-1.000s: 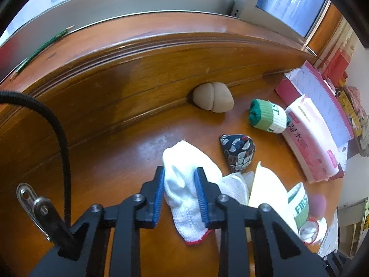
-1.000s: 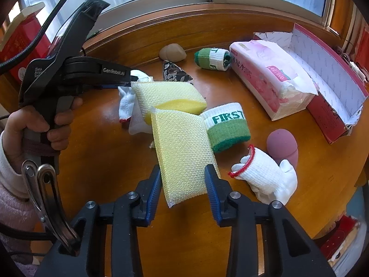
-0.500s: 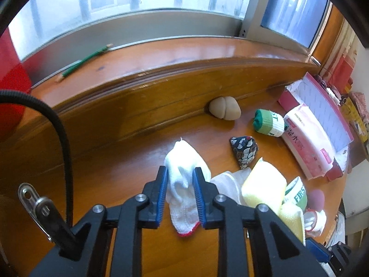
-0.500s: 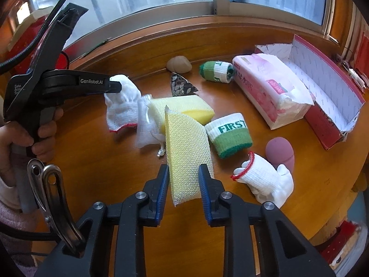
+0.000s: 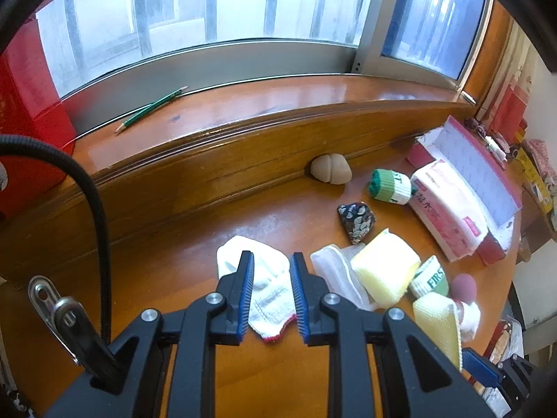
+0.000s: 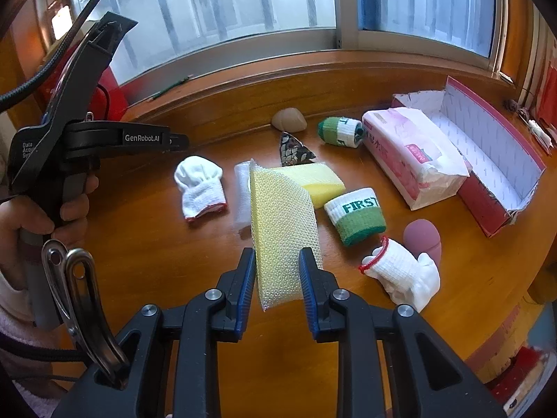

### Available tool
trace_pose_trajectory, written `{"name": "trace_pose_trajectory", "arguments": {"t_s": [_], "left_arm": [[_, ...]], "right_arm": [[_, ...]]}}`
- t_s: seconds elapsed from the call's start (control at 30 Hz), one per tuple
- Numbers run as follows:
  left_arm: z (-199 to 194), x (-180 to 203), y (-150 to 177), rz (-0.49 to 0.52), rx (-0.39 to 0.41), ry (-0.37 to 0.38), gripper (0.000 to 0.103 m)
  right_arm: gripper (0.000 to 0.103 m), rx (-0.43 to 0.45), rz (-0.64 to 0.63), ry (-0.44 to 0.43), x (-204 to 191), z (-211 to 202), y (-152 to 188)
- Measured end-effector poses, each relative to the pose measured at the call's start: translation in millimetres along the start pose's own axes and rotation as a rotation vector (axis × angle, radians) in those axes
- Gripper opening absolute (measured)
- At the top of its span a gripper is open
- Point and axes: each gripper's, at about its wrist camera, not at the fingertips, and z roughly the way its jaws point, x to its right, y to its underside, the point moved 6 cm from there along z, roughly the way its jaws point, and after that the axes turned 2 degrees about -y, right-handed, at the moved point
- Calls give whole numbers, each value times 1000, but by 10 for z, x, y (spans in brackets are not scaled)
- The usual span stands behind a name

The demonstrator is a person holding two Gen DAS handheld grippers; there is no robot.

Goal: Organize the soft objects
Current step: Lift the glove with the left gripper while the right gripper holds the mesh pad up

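Two grippers work the wooden table (image 6: 146, 237): the left gripper (image 5: 271, 292) hangs with jaws apart over a white glove (image 6: 198, 186) lying flat with bare wood around it, while the right gripper (image 6: 276, 280) is clamped on a mesh sponge (image 6: 282, 230), lifted beside the clutter.

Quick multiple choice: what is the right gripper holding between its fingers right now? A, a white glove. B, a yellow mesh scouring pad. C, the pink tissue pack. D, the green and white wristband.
B: in the right wrist view the right gripper has its blue pads closed against the upright yellow mesh scouring pad, lifted off the table.
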Motion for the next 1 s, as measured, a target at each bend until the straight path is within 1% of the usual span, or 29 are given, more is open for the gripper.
{"name": "trace_pose_trajectory", "arguments": {"t_s": [0.27, 0.47, 0.57, 0.67, 0.7, 0.77, 0.8, 0.83, 0.93, 1.0], "left_arm": [[-189, 33, 84, 4, 13, 39, 22], [-319, 33, 137, 13, 24, 55, 22], [-373, 27, 153, 10, 21, 79, 22], [-360, 30, 176, 32, 19, 64, 23], [-331, 16, 189, 25, 12, 54, 23], [-269, -5, 212, 8, -4, 53, 34], [-215, -14, 233, -4, -20, 61, 44], [-175, -25, 246, -15, -33, 62, 50], [-22, -55, 281, -23, -68, 51, 55], [91, -76, 289, -19, -84, 21, 57]], "right_arm": [[26, 30, 13, 1, -5, -144, 58], [26, 59, 21, 8, 0, -244, 73], [26, 68, 32, 9, 16, -277, 85], [26, 74, 46, 2, 45, -292, 95], [26, 75, 48, 1, 54, -292, 100], [26, 75, 48, -1, 70, -295, 117], [26, 71, 48, -2, 81, -295, 127], [26, 67, 49, -3, 89, -294, 134], [26, 64, 52, -1, 118, -296, 144], [26, 58, 56, -2, 135, -286, 167]]}}
